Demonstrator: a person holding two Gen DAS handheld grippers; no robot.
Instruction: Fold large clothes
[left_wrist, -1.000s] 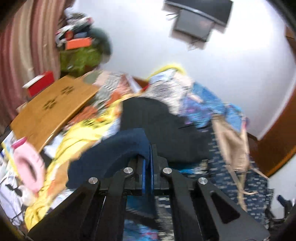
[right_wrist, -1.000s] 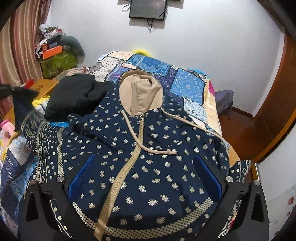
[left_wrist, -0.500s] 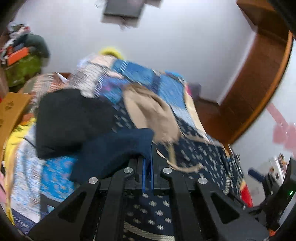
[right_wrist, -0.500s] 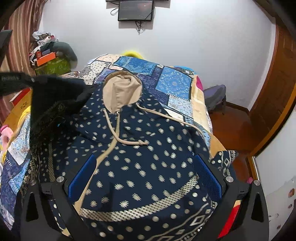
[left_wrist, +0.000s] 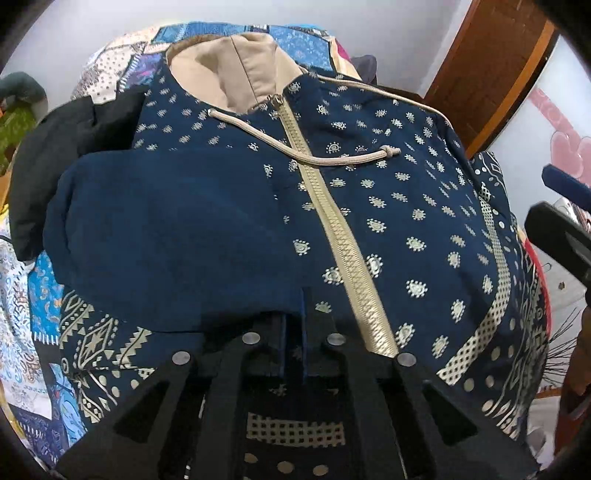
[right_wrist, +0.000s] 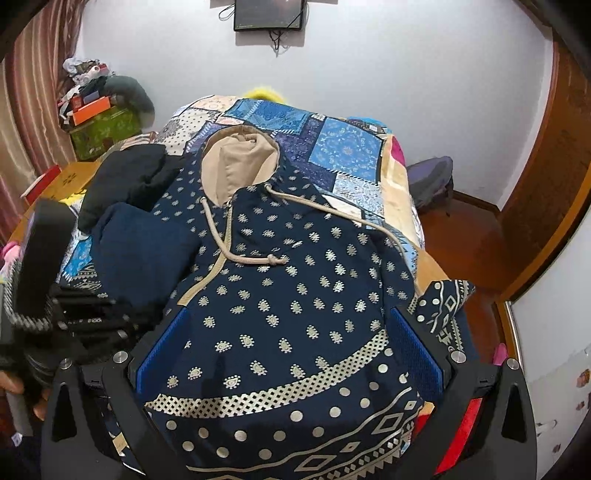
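The navy hoodie is spread front-up on the patchwork bed, tan hood at the end farthest from both tools. Its left sleeve is folded inside-out across the chest, and the sleeve's edge looks to be pinched by the left tool; the pads are starting to ease apart, barely a slit between them. The right tool is held spread wide just above the hem, nothing gripped. A black garment is bunched beyond the left tool, beside the hood.
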